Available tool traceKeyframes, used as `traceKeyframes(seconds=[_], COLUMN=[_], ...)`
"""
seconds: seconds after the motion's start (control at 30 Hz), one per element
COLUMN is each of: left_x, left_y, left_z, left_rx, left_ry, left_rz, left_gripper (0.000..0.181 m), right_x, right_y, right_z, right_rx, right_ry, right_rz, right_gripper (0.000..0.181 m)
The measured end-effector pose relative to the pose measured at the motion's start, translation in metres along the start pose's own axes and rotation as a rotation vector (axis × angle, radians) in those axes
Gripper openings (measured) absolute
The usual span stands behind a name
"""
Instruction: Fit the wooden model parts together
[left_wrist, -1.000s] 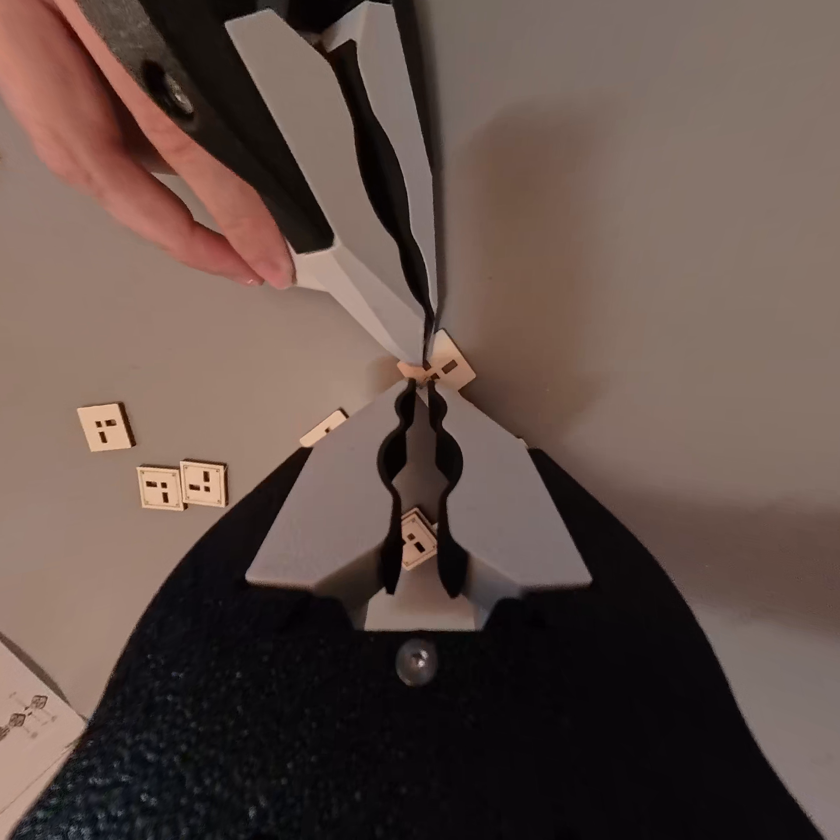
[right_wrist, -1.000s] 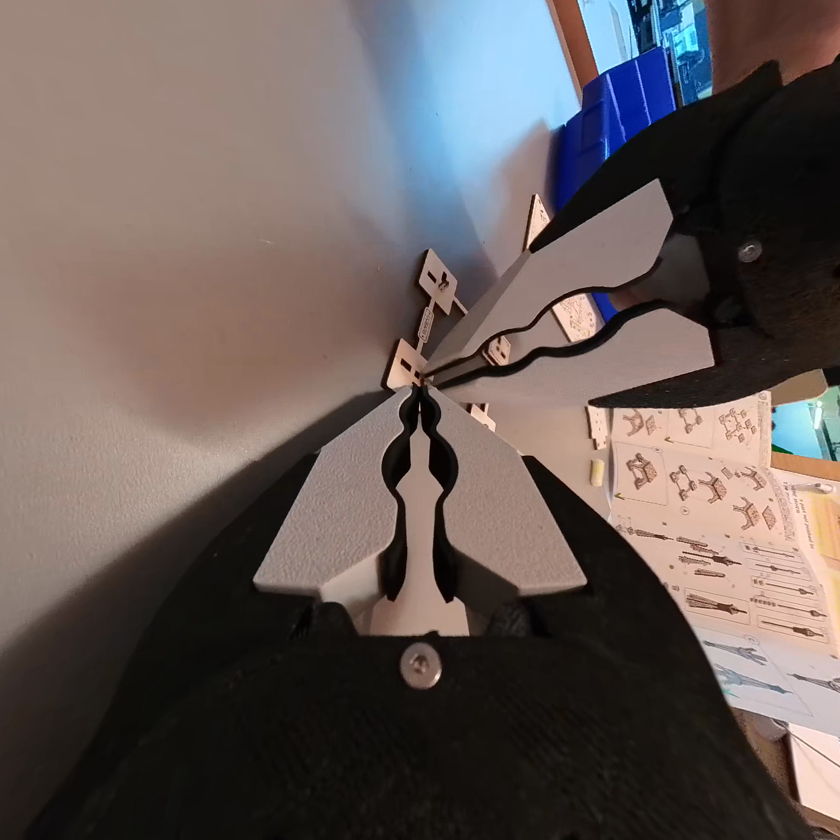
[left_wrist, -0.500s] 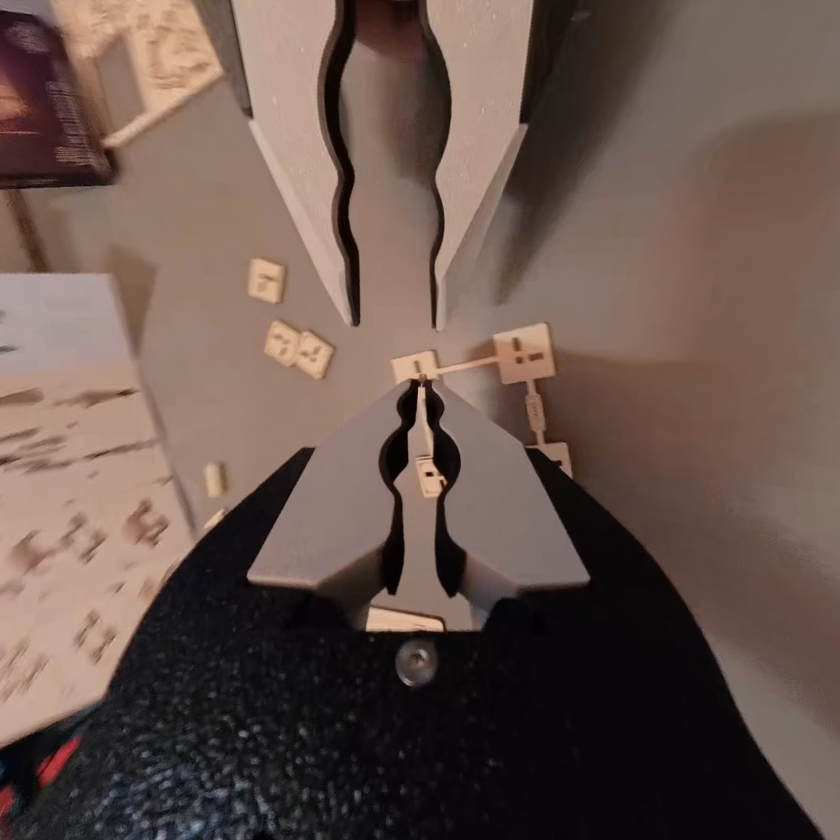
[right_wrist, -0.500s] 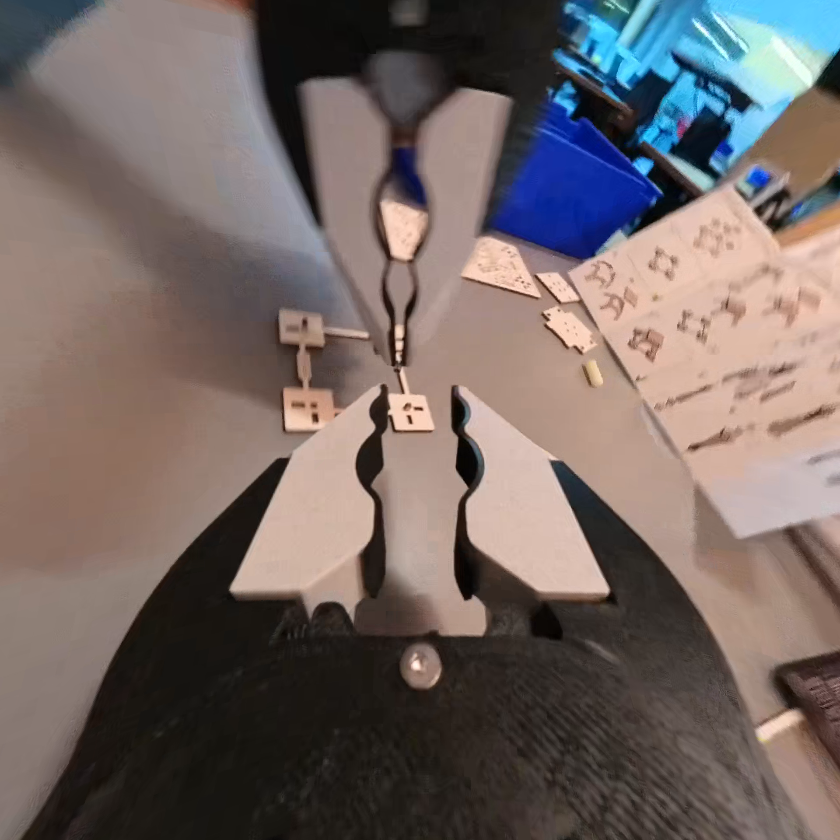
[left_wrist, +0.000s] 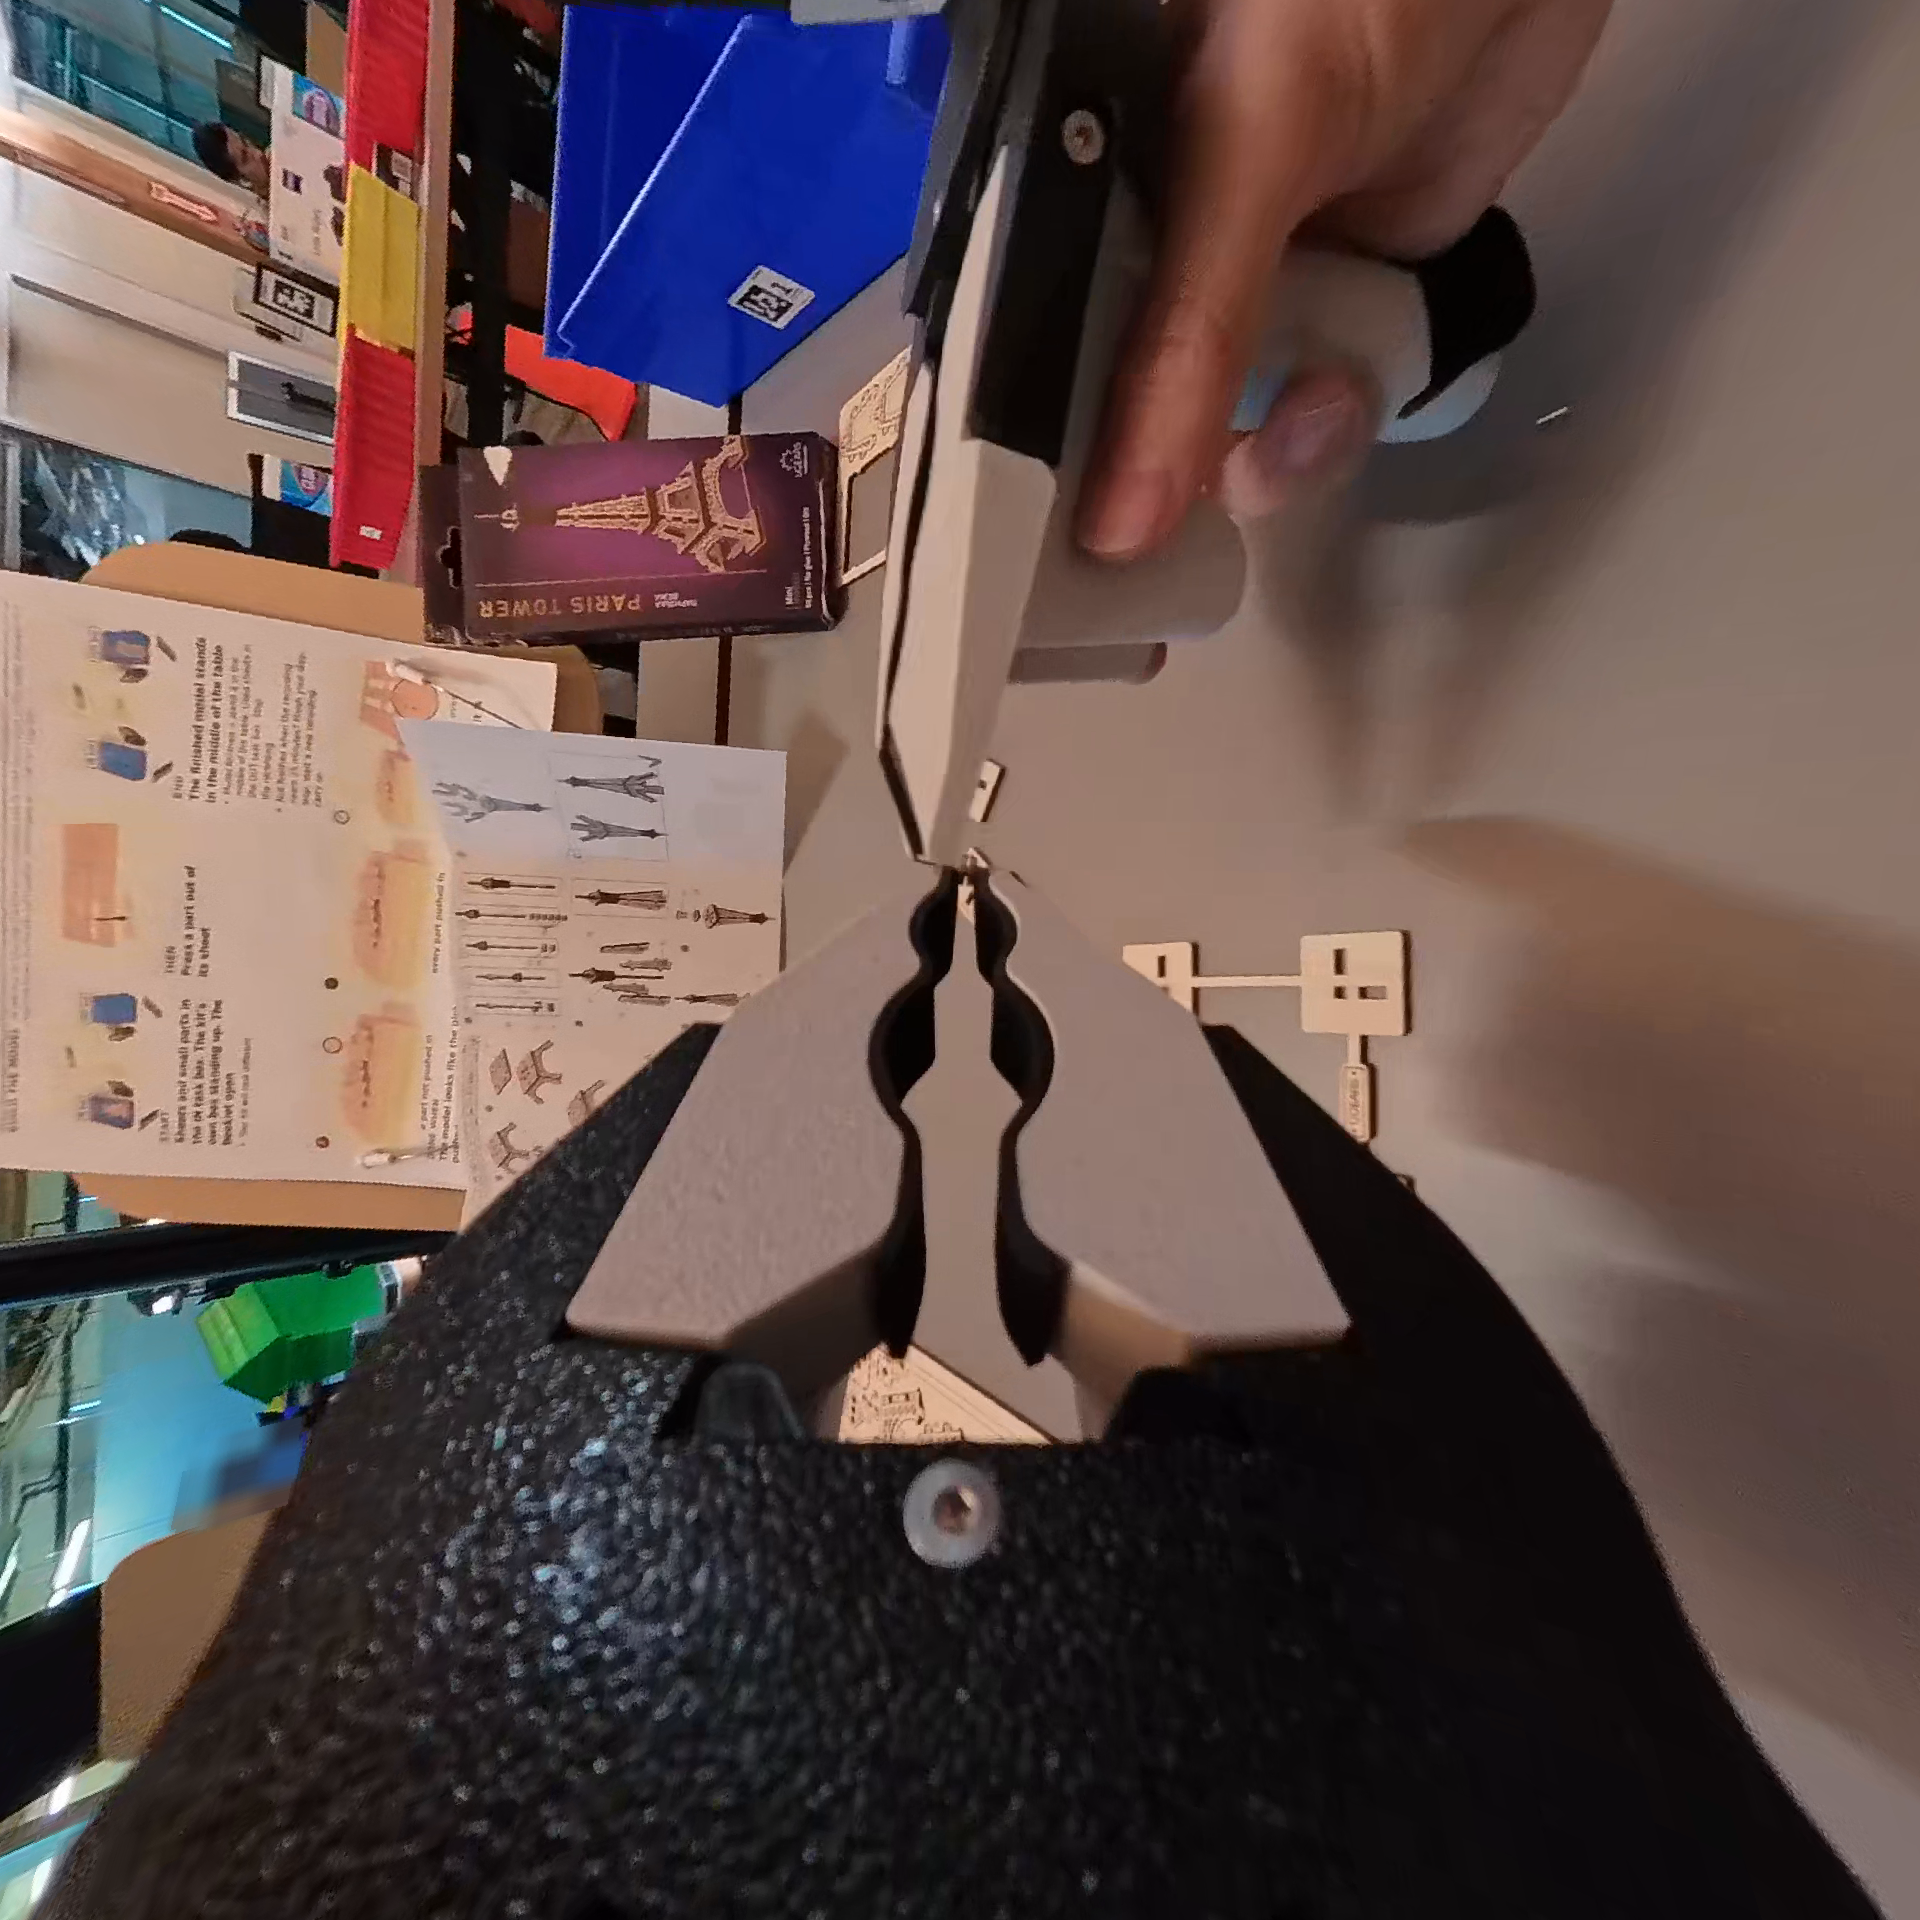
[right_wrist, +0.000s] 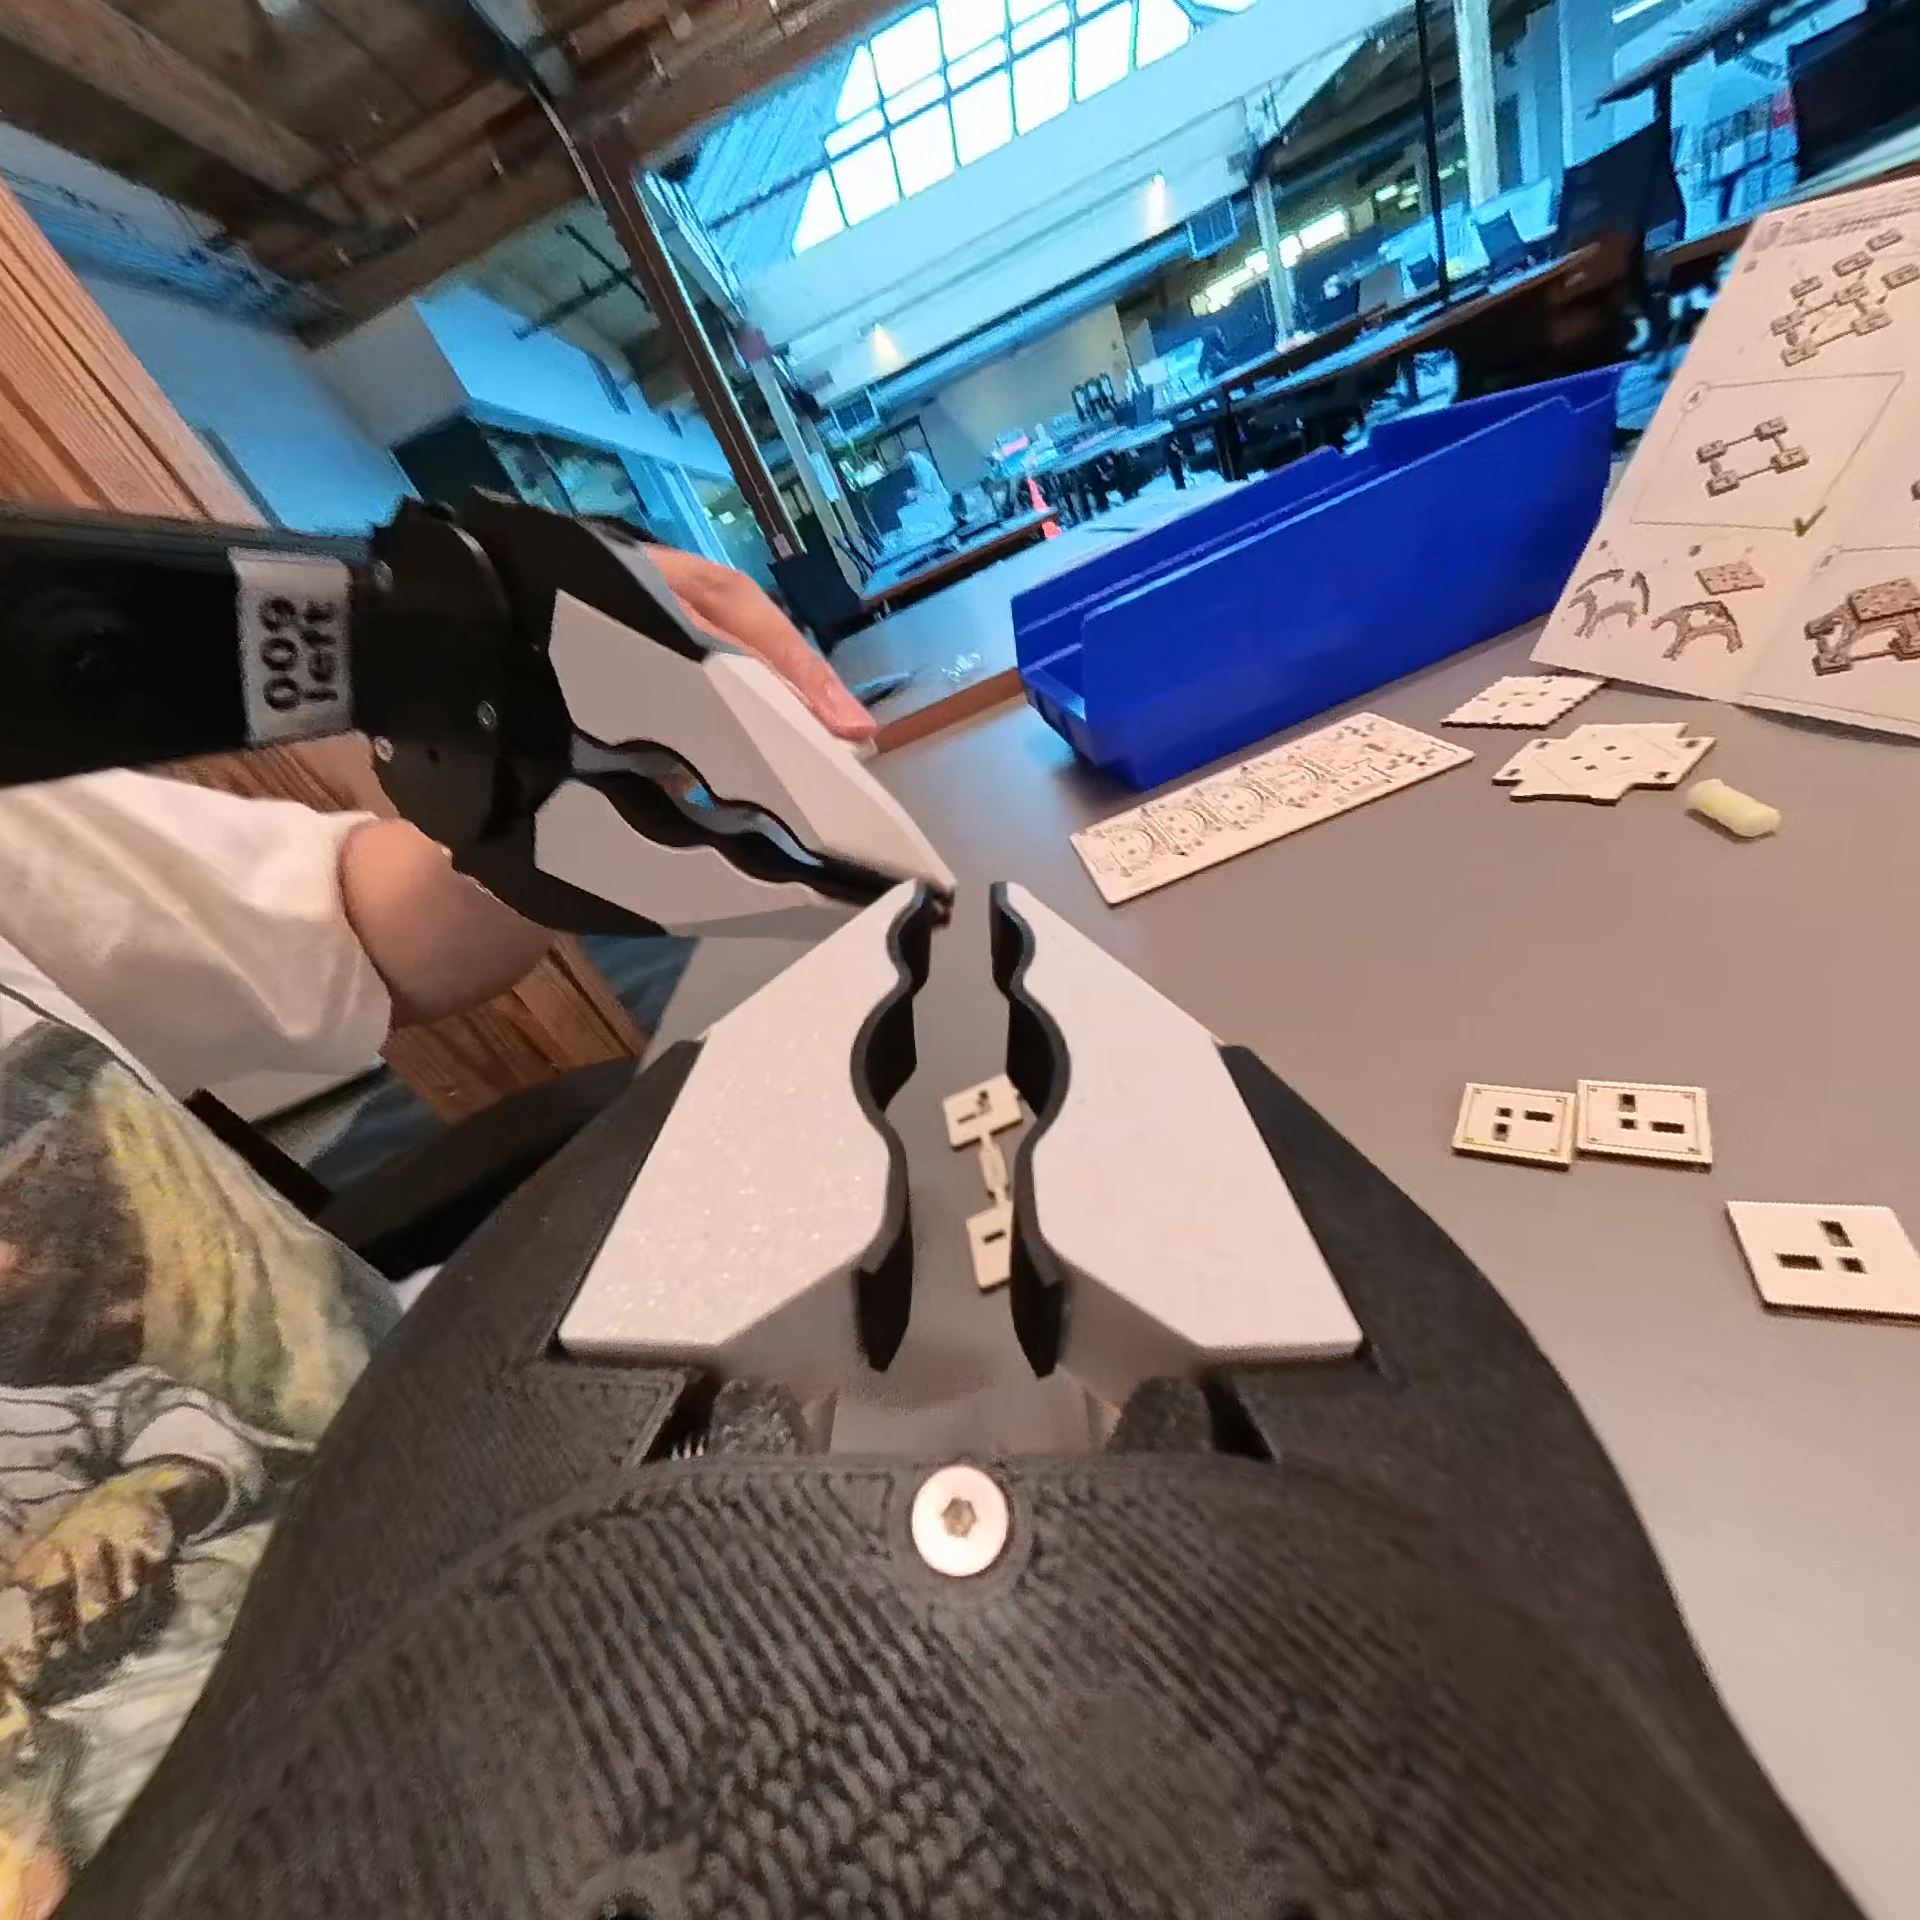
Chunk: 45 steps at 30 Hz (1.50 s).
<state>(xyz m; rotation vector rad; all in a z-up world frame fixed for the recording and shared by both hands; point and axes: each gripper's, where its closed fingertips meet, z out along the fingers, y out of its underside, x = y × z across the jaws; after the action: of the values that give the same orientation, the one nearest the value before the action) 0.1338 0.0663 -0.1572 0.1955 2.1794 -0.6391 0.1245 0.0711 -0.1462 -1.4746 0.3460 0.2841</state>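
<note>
Lifted clear of grey table (right_wrist: 1455, 987): left gripper (left_wrist: 964, 871) pinching small wooden piece (left_wrist: 972, 864); right gripper (right_wrist: 954, 902) narrowly parted, empty. Joined square-plate frame (left_wrist: 1351, 982) left behind; fitting unfinished.

Large open workshop or maker-lab hall. Shown by exposed timber ceiling beams (right_wrist: 260, 94) at 11 o'clock in the right wrist view, a tall arched skylight window (right_wrist: 997, 94) at 12, long rows of work tables (right_wrist: 1195, 436) behind glass, a blue plastic parts bin (right_wrist: 1309, 592) at 1 on the grey tabletop (right_wrist: 1455, 935), plus printed paper assembly sheets (left_wrist: 613, 925) at 9 in the left wrist view.
</note>
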Motion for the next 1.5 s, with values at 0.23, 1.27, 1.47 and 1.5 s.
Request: traceKeyframes(seconds=[0.23, 1.27, 1.47, 1.5], left_x=[-0.004, -0.013, -0.011, -0.011], left_y=[-0.004, -0.037, -0.04, -0.04], left_z=[-0.002, -0.029, -0.03, -0.031], left_rx=[0.02, 0.442, 0.462, 0.465], left_ry=[-0.034, 0.074, 0.105, 0.113], left_rz=[0.013, -0.249, -0.242, -0.243], left_gripper=[0.0, 0.003, 0.001, 0.001], right_x=[0.0, -0.025, -0.028, -0.028], right_y=[-0.004, -0.028, -0.027, -0.027], right_z=[-0.002, -0.01, -0.01, -0.01], right_rx=[0.026, 0.178, 0.163, 0.161], right_ry=[-0.054, -0.516, -0.549, -0.554], right_rz=[0.05, 0.491, 0.515, 0.522], right_gripper=[0.0, 0.0, 0.0, 0.0])
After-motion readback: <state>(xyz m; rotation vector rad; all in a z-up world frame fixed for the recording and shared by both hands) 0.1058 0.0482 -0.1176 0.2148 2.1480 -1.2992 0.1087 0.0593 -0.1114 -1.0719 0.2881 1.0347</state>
